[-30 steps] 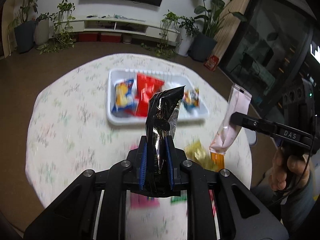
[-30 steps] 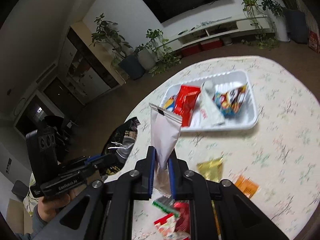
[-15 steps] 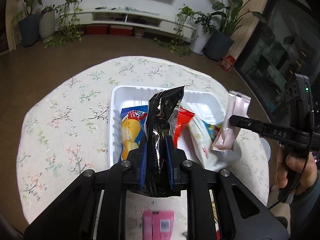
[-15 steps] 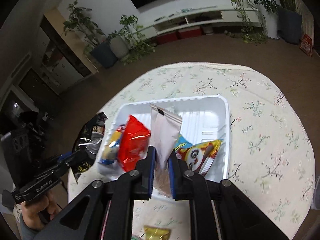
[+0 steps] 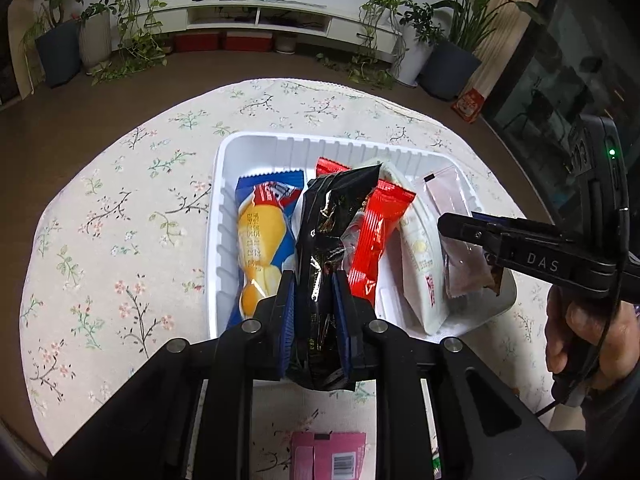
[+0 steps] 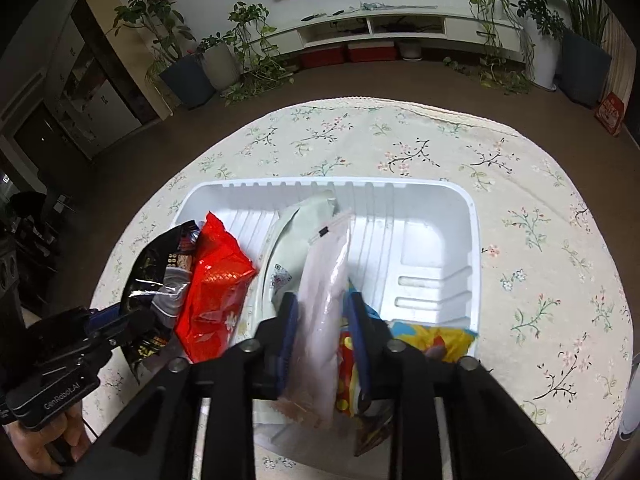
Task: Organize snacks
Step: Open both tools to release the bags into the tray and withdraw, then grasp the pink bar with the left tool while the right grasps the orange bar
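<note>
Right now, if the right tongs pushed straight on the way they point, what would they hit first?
Probably the white tray floor, just past the pale pink packet between their opening jaws; depth is hard to judge.

Pink packet (image 5: 328,456) cut off by frame bottom; black bag (image 5: 332,248) hides pt of red pack (image 5: 378,236).

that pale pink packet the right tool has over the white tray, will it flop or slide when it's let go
The pink packet probably flops: it looks like thin, flat film sagging between the right tool's opening jaws. It seems light, so it should settle gently. Its glossy film may slide off the white packet it would land against in the tray.
</note>
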A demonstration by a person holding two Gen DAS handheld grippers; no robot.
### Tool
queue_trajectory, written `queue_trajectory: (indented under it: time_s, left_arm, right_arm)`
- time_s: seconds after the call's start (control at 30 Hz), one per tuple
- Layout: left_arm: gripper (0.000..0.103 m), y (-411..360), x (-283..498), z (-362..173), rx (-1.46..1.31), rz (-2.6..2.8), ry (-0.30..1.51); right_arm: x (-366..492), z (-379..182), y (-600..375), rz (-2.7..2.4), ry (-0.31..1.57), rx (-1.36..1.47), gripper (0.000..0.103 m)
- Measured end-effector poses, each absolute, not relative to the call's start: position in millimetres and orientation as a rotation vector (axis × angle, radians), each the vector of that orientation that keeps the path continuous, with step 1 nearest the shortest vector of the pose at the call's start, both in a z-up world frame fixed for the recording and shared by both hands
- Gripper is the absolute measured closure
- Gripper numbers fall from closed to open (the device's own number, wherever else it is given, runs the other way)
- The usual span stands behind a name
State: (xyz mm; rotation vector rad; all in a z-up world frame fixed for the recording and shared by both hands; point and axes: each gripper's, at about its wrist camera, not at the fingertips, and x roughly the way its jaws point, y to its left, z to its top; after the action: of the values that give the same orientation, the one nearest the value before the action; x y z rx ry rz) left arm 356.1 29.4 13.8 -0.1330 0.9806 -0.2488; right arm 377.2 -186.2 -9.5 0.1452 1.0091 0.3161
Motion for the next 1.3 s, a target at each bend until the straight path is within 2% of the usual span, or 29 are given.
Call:
queue_trajectory:
  time_s: [0.13,0.27,0.33,0.37,0.4,0.47,0.53,0.57,0.7,0.77,0.87,0.93,1.0,1.3]
  left_arm:
    - [0.085,34,349,10,-0.143,-0.243,0.989]
    - [0.084,31,348,10,-0.132,-0.239,0.994]
    - [0.075,31,351,15,-0.140,-0.225,0.992]
    - [0.065,31,351,17,-0.143,-0.219,0.989]
    - [0.049,32,351,19,-0.146,-0.215,0.983]
    - [0.039,32,350,23,-0.144,-0.213,0.973]
    - [0.039,33,347,27,-0.144,-0.215,0.966]
    - [0.035,33,344,31,-0.144,-0.213,0.957]
    - [0.005,32,322,51,-0.096,-0.205,0.883]
    - [0.001,29,300,66,-0.033,-0.206,0.804]
    - [0.001,21,247,83,0.102,-0.213,0.617]
    - [0.001,19,228,80,0.156,-0.173,0.664]
    - [0.001,24,216,67,0.139,-0.130,0.800]
    - [0.001,36,176,16,0.057,-0.107,0.946]
  right_arm:
    - [371,-12,-187,0.308,0.998,0.141,0.066]
    - [364,-8,-189,0.300,0.977,0.153,0.052]
    - [359,-2,-192,0.304,0.954,0.171,0.049]
    - [357,1,-192,0.305,0.945,0.174,0.048]
    - [355,4,-193,0.307,0.936,0.176,0.046]
    - [350,12,-195,0.308,0.916,0.185,0.044]
    - [343,20,-200,0.313,0.898,0.204,0.041]
    - [339,23,-201,0.315,0.889,0.211,0.038]
    - [314,36,-212,0.324,0.855,0.230,0.037]
    - [296,44,-222,0.316,0.829,0.234,0.035]
    - [259,51,-239,0.296,0.791,0.253,0.027]
    - [234,53,-250,0.285,0.774,0.272,0.026]
    - [207,51,-259,0.264,0.764,0.288,0.025]
    - [126,0,-247,0.162,0.925,0.318,0.026]
